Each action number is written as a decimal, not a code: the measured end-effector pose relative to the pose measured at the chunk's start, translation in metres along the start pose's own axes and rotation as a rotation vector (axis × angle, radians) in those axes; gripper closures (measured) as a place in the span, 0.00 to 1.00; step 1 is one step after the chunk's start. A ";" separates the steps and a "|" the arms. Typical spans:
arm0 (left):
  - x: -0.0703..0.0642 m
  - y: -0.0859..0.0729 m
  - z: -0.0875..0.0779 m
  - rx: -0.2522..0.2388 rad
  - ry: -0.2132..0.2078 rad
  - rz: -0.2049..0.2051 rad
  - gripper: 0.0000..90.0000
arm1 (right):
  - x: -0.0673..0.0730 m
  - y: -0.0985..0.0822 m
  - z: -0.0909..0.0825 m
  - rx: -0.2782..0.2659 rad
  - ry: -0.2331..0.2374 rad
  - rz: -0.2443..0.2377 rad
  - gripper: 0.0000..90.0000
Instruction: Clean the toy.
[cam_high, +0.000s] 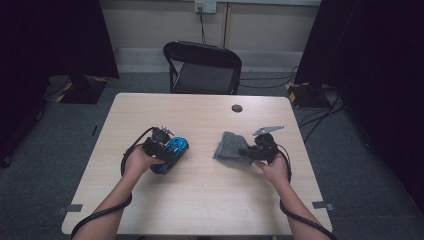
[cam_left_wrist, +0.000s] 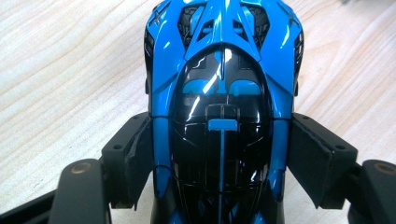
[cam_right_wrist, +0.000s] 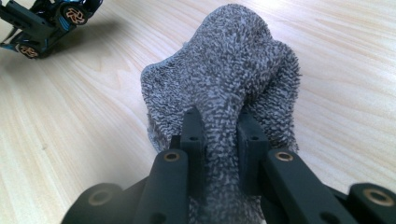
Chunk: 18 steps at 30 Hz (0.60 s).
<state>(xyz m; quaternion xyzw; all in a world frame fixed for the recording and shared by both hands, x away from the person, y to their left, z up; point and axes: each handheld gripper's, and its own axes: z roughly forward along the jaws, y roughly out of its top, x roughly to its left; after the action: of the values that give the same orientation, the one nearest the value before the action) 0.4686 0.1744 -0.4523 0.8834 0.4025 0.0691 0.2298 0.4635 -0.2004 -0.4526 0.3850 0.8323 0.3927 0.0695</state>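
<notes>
Risk assessment, both hands loaded. Left gripper (cam_high: 162, 149) has its fingers (cam_left_wrist: 133, 158) clamped on the flanks of the blue-and-black toy car (cam_left_wrist: 223, 93); in the left gripper view the pads press the glossy shell on both sides. In the high view the car (cam_high: 172, 151) sits left of centre over the counter (cam_high: 200, 200), near side; whether its wheels touch the wood I cannot tell. Right gripper (cam_high: 252, 152) has its fingers (cam_right_wrist: 192, 135) nearly closed, pinching a fold of the grey cloth (cam_right_wrist: 224, 84). The cloth (cam_high: 231, 148) lies bunched right of centre, its bulk resting on the counter and well apart from the car.

Likely work in hand: wiping the car with the cloth.

Failure modes, judged from this state:
- Slip of the car. The shell is smooth and tapered, contact is on two small pads only; a push from the cloth along the car's length could squeeze it out forward.
- Twist in the grip. Side pressure from wiping could pivot the car between the pads.
- Loss of the cloth. Only a narrow ridge is pinched; dragging the bulk across the wood could pull it free.
- Snagging. Terry loops may catch on the car's wing or wheels, tugging both grips at once.
- Collision of the two grippers when brought together.
</notes>
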 end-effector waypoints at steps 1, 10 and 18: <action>0.000 0.000 0.001 -0.001 -0.004 -0.002 0.31 | -0.001 -0.001 0.001 -0.002 0.000 0.003 0.85; 0.002 -0.002 0.013 -0.006 -0.011 -0.011 0.31 | -0.008 -0.005 0.004 -0.001 -0.029 0.020 0.84; 0.002 0.003 0.023 -0.004 -0.012 -0.011 0.31 | -0.014 -0.009 0.010 0.000 -0.065 0.033 0.82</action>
<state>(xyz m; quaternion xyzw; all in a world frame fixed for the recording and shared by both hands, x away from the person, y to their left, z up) 0.4792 0.1662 -0.4712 0.8812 0.4057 0.0632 0.2344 0.4722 -0.2080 -0.4684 0.4110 0.8233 0.3810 0.0899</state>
